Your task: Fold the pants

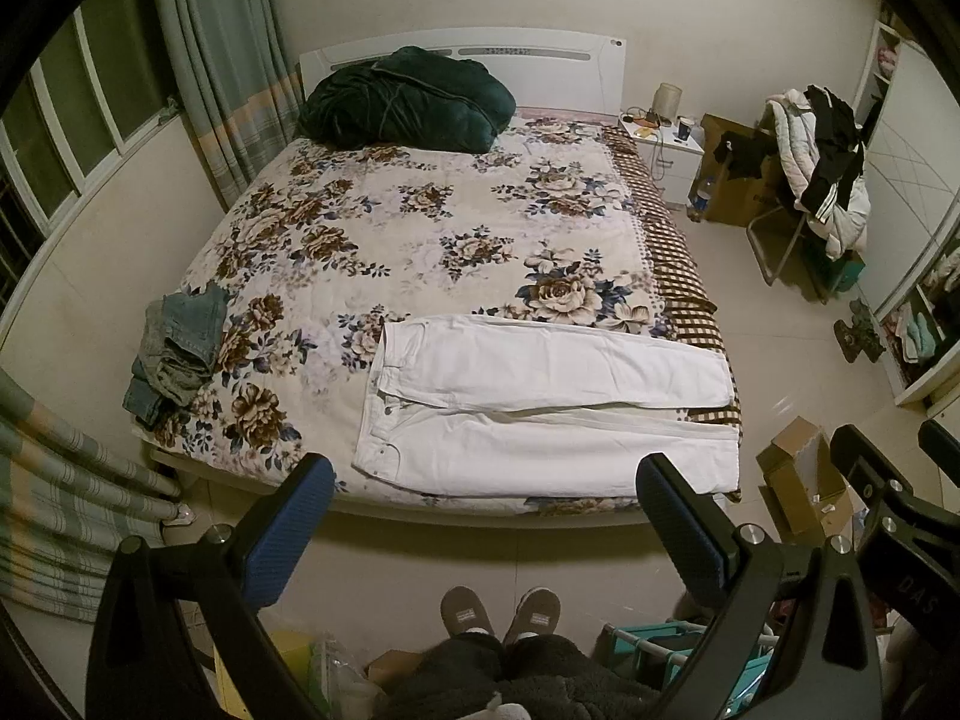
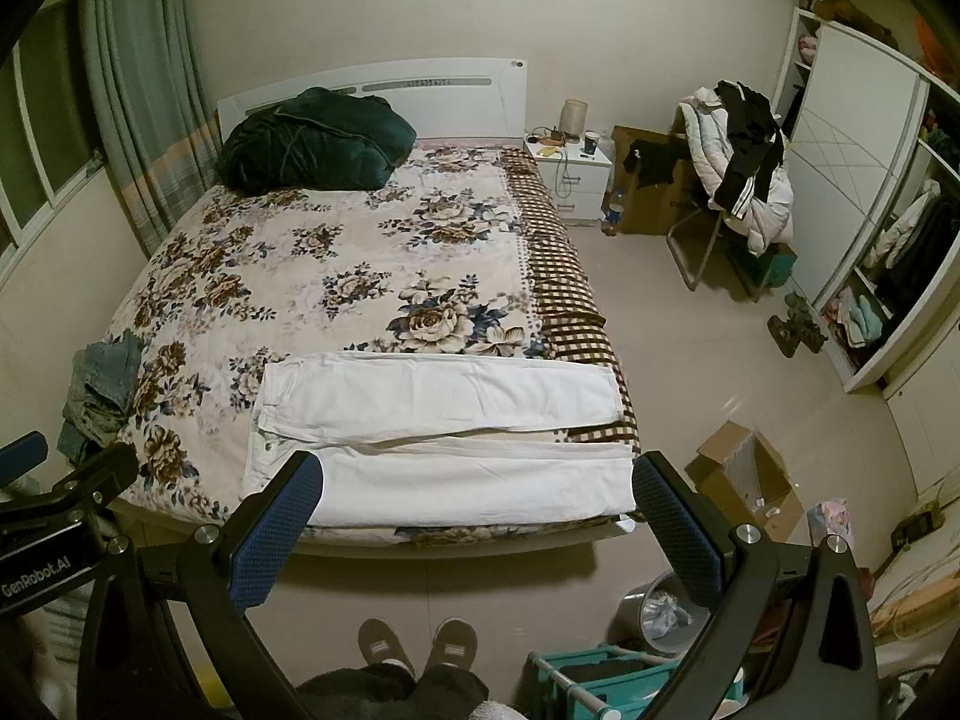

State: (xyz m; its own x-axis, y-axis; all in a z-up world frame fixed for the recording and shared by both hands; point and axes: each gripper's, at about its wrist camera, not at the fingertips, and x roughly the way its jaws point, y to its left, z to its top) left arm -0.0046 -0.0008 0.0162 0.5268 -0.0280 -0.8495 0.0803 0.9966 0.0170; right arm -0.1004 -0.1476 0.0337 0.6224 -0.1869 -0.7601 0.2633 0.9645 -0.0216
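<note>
Lying flat at near edge of bed (image 1: 420, 228), white pants (image 1: 540, 408) spread lengthwise, waistband left, cuffs right, legs side by side with narrow gap between. No fold made yet, by look of it; person stands back from bed. Left gripper (image 1: 486, 525) and right gripper (image 2: 474, 516) both spread wide, grasping nothing, hovering short of cloth. Next move likely: reach in, pinch near leg, fold over far leg. Jeans pile (image 1: 177, 348) at left edge.

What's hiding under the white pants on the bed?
The long white pants lie flat on the flowery cream bedspread, their leg ends over its brown checked edge. That cloth shows all around them. Whatever lies directly beneath the pants is covered.
</note>
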